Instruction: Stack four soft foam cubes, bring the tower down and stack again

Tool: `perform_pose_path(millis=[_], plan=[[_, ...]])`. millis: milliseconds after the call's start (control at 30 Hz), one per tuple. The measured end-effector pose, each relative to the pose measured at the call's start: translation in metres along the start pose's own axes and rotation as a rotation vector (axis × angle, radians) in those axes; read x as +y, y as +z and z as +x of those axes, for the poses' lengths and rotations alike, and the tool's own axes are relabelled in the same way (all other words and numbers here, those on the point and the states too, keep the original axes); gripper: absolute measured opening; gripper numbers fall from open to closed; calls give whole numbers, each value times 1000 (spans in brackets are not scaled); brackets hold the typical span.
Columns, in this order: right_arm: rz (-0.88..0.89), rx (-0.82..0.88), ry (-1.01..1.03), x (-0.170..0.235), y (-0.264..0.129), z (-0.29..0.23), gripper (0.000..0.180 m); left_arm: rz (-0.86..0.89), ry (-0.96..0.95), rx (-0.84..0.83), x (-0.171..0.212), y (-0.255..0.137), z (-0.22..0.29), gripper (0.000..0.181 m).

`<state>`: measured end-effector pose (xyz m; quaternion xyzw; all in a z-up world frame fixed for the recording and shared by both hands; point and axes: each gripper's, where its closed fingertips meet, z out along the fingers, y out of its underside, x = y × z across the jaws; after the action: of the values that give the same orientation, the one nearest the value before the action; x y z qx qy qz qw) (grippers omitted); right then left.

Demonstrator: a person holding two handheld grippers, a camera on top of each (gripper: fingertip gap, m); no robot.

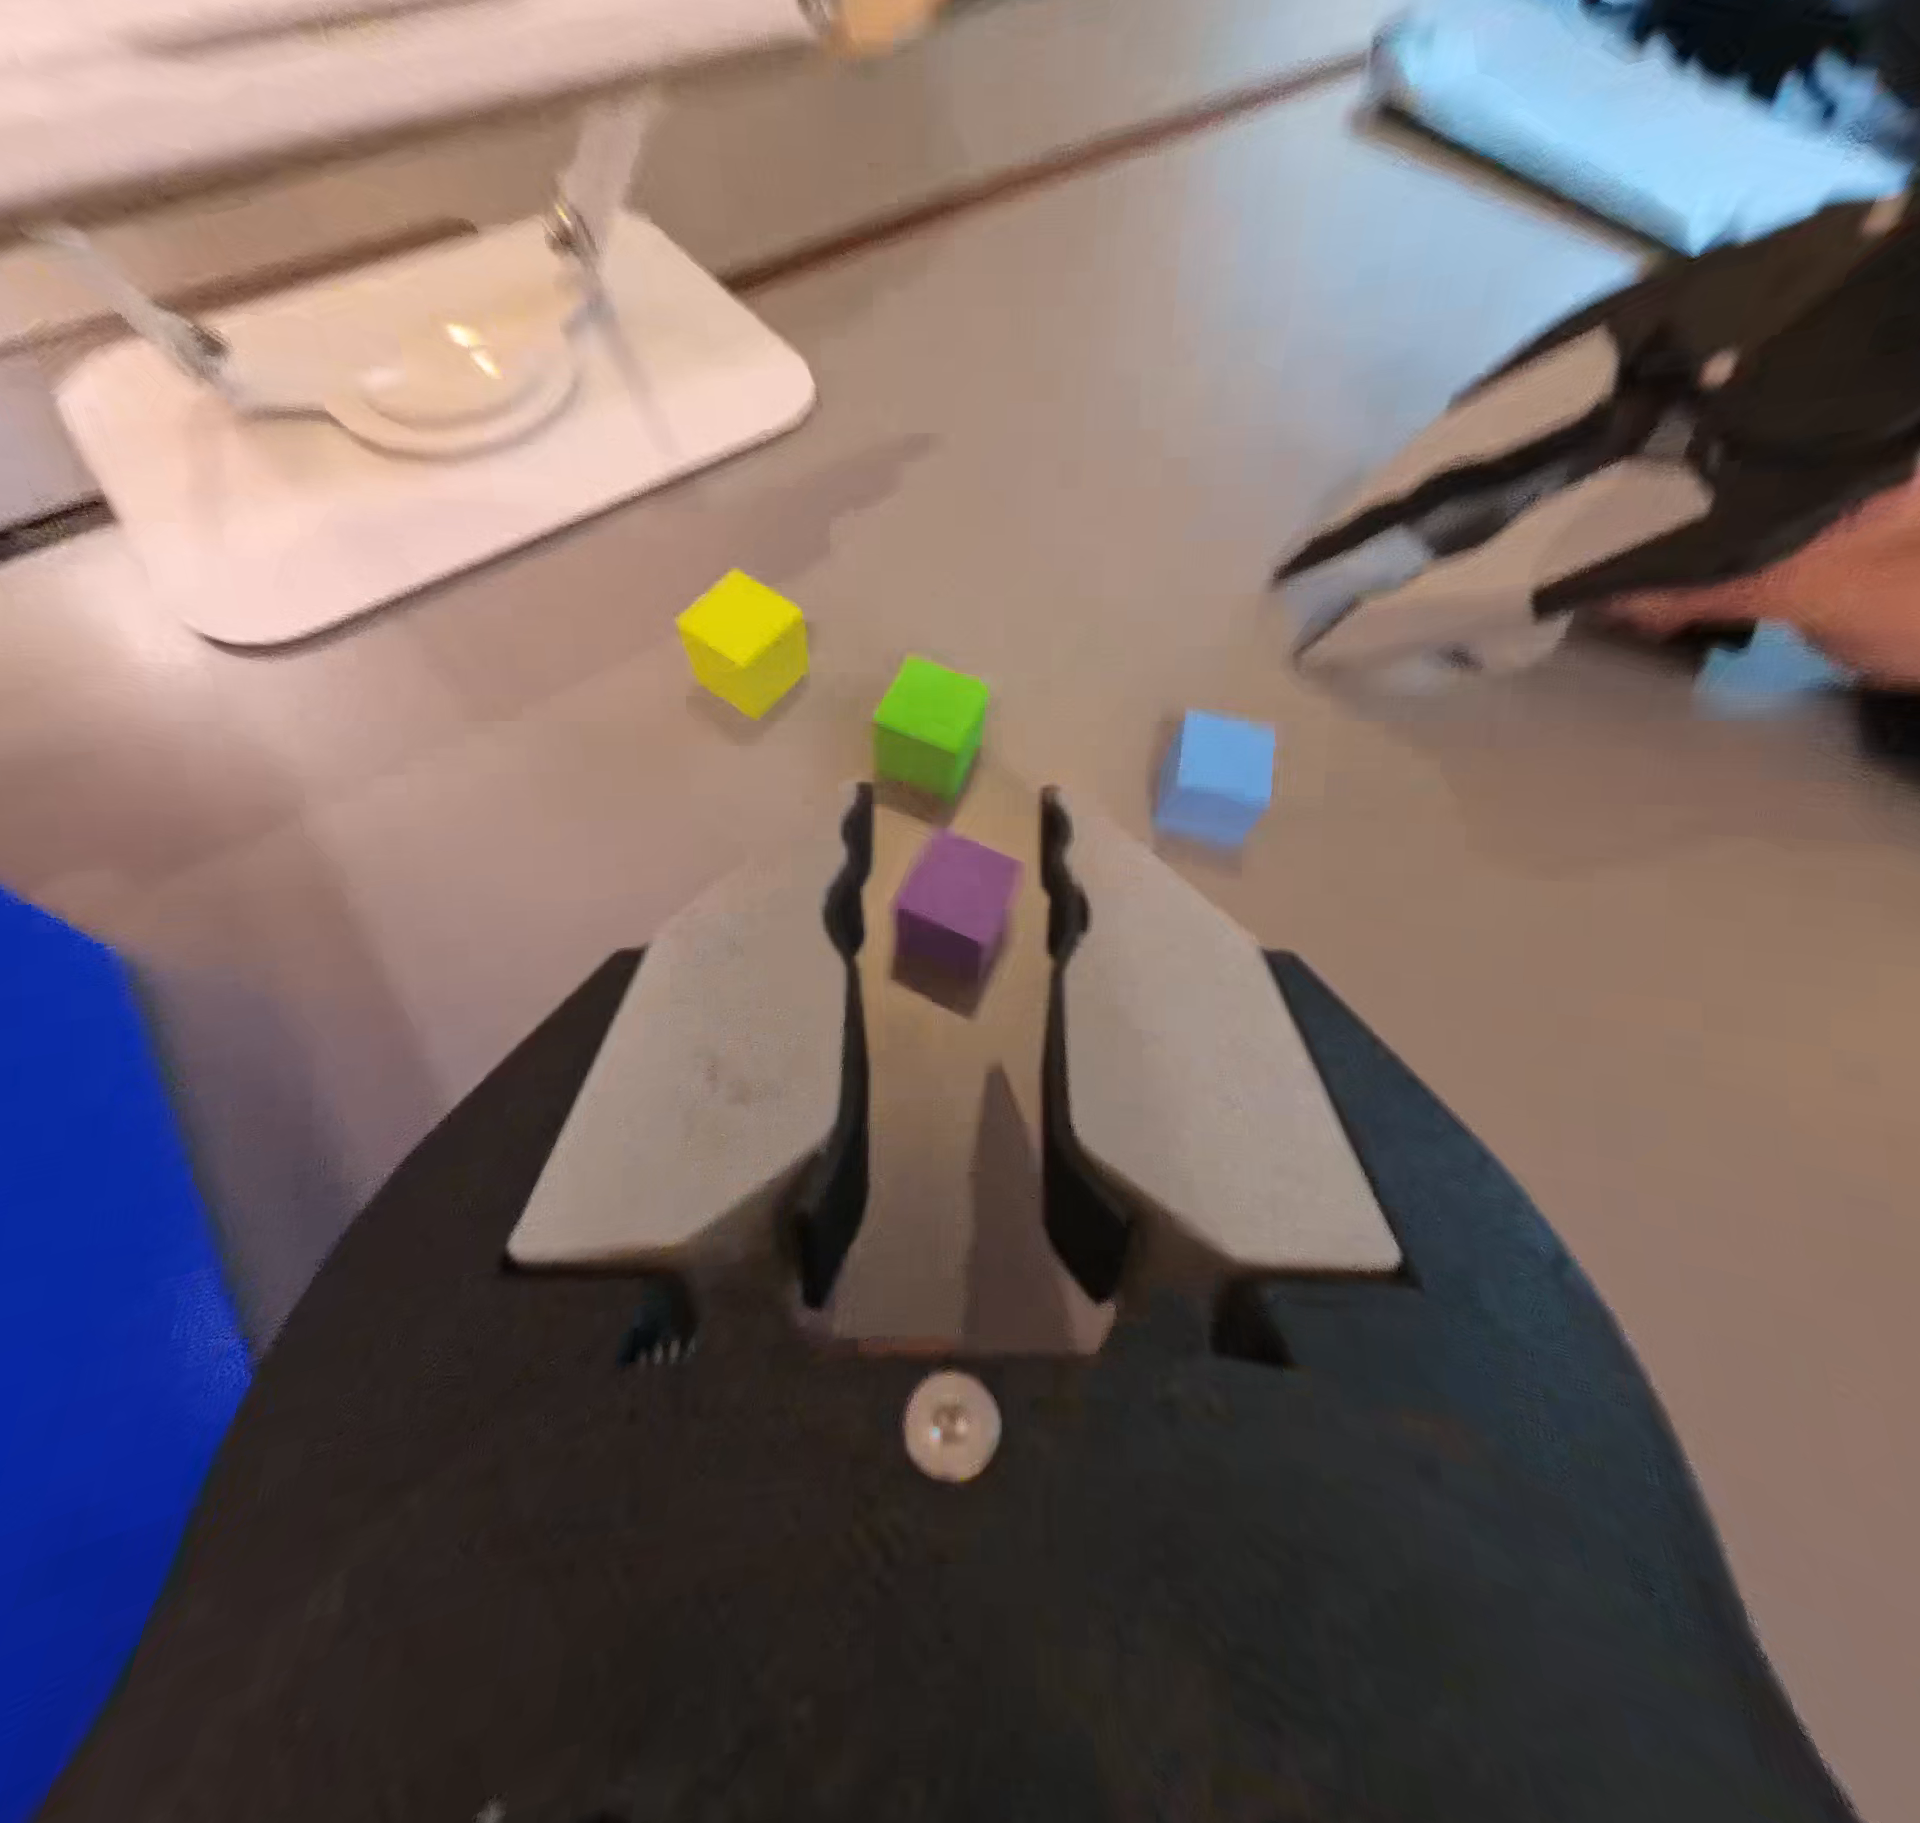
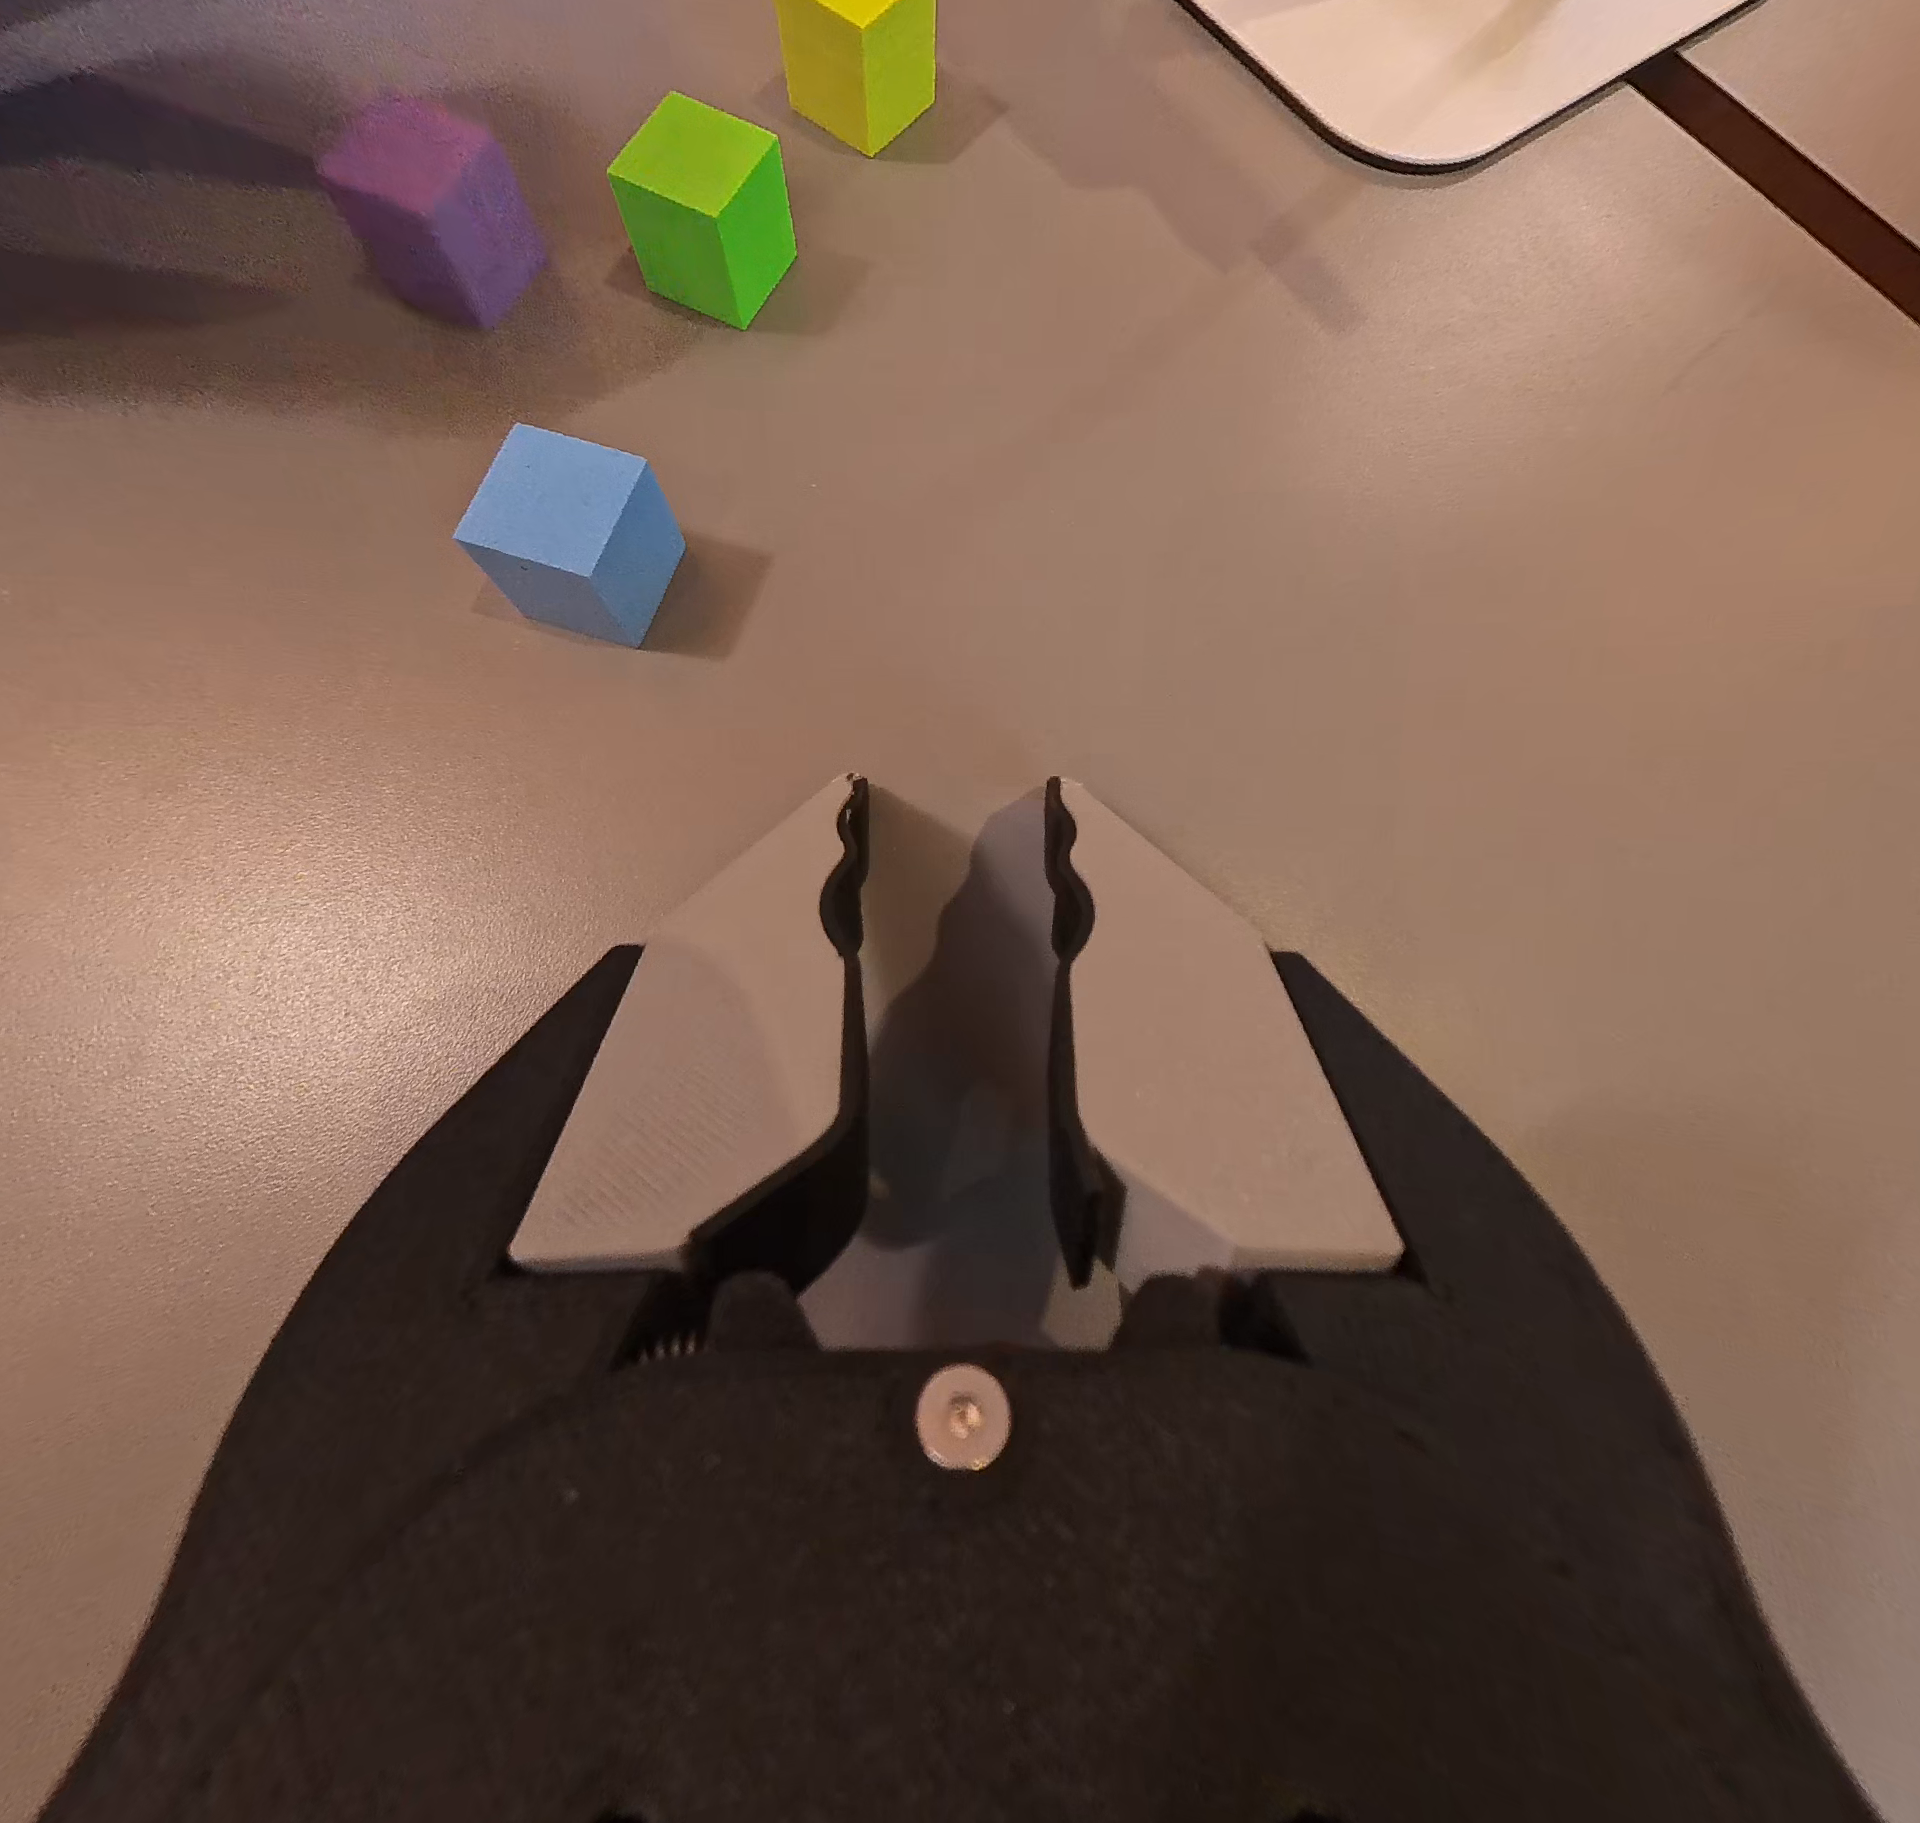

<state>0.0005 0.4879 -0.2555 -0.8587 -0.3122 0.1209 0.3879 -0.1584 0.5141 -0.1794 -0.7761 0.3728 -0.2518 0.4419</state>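
A: Cubes first. Where do they lie?

B: All four sit apart on the grey table [image 2: 1351, 630], none stacked. The purple cube [image 1: 956, 909] is nearest the left gripper [image 1: 954, 799], the green cube [image 1: 928, 724] just beyond it, the yellow cube [image 1: 743, 639] farther off toward the white stand base [image 1: 436, 516], and the blue cube [image 1: 1216, 778] off to the right side.

A: And the grippers?

B: The left one has its jaws parted with the purple cube showing in the gap between them. The view is blurred, so I cannot tell whether a finger touches the cube; I judge that neither presses it yet. The right gripper [image 2: 954, 784] also stands parted and empty, low over bare table, with the blue cube [image 2: 569, 532] ahead and to its left.

A: So the step in hand?

B: By my judgement, taking the purple cube as the first pick for a tower. It sits turned at an angle to the fingers, so squaring the gripper to two flat faces would help.

A: Anything else to mind?

B: Foam gives. Close gently, only enough to lift, or the cube squashes and sets down crooked. Keep clear of the green cube close ahead, and let the right gripper stay out of the path.
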Motion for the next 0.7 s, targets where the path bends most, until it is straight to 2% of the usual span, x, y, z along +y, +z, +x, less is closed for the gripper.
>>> perform_pose_path(millis=[100,200,367,433,700], plan=[[0,-1,1,0,0,0,31,13,71,-182,-3,-9,-27,41],[0,-2,2,0,0,0,31,-74,144,-303,12,-4,-47,49],[0,0,1,0,0,0,31,-76,369,-614,4,-4,-65,52],[0,0,0,0,0,0,31,-71,356,-597,3,0,-57,60],[0,2,2,0,0,0,31,-99,375,-573,9,6,-52,61]])
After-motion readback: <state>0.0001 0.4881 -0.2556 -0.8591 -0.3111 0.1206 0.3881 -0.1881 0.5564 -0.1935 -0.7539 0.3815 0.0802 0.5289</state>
